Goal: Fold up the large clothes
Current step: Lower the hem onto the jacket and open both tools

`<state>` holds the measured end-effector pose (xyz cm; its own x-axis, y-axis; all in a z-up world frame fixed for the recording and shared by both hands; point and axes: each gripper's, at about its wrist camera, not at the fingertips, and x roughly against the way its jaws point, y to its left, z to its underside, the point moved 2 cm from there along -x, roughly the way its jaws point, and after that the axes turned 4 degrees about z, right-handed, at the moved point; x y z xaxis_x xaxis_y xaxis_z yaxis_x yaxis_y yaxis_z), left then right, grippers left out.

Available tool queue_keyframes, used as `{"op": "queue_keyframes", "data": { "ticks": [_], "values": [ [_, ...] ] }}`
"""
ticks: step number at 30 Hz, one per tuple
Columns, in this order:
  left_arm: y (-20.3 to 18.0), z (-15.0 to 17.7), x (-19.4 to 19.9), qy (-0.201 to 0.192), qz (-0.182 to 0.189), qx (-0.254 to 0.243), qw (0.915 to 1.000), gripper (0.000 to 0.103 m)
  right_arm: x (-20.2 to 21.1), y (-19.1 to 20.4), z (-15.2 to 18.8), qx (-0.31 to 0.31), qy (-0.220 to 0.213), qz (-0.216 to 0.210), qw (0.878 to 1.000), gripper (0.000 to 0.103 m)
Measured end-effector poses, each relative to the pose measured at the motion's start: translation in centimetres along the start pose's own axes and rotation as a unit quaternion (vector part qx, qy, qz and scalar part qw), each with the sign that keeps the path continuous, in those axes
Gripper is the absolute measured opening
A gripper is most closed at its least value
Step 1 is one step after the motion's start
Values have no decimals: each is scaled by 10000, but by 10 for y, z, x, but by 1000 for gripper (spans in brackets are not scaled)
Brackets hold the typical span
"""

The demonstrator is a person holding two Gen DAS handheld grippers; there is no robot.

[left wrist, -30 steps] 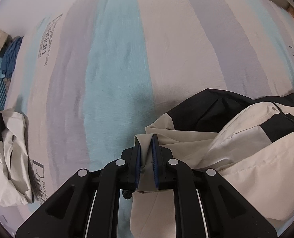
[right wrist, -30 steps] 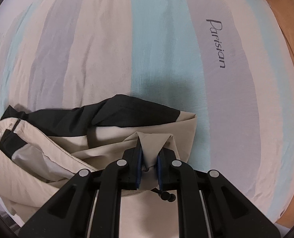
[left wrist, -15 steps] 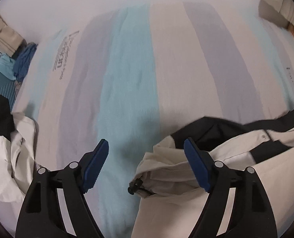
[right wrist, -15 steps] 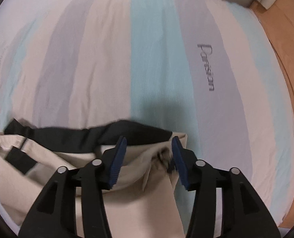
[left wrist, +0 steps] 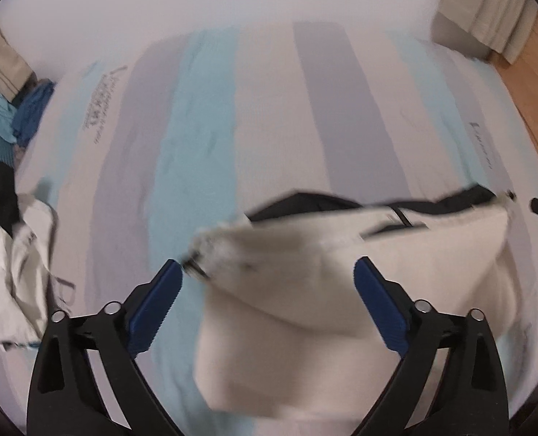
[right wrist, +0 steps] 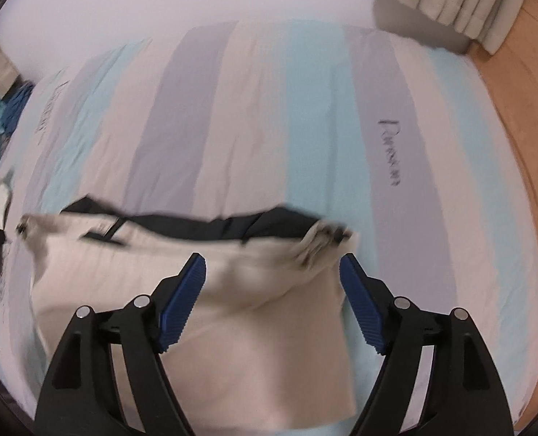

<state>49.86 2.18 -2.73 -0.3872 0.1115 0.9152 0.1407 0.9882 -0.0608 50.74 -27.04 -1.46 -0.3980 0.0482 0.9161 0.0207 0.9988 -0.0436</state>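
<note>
Over the bed, both grippers off the jacket, jaws opening.

Left gripper [left wrist: 267,299] has its jaws spread wide and opening, nothing pinched; the cream corner of the jacket [left wrist: 305,298] sits loose between and below the pads, not pressed. Right gripper [right wrist: 272,296] likewise, jaws opening and slightly narrower, with the other cream corner just ahead of its tips and no contact. The cream-and-black jacket lies folded across the striped bedsheet [left wrist: 196,145], black edge peeking out along the far side (frames blurred, fine creases unreadable). A second heap of clothes [left wrist: 11,254] lies well apart at the left edge of the bed. Risk as I judge it: the bunched corners could spring back once free, or the stacked edges sit uneven, so the next fold goes crooked; a pad could also snag the drawcord at the corner.
</note>
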Motion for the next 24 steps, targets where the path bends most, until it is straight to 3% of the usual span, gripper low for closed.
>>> {"op": "queue_keyframes", "data": {
  "ticks": [6,9,13,24],
  "values": [
    [-32,43,-17,149,337,217,9991,97,-10,31,44,94,75,-158,9998,79],
    [-45,59,-35,138,267,311,9991,97,-20,47,59,198,136,-262,9994,79],
    [-47,62,-63,237,224,411,9986,98,-46,66,66,254,336,-253,9988,79],
    [-31,42,-121,505,59,436,9978,98,-106,76,46,-20,694,-138,9975,83]
  ]
}}
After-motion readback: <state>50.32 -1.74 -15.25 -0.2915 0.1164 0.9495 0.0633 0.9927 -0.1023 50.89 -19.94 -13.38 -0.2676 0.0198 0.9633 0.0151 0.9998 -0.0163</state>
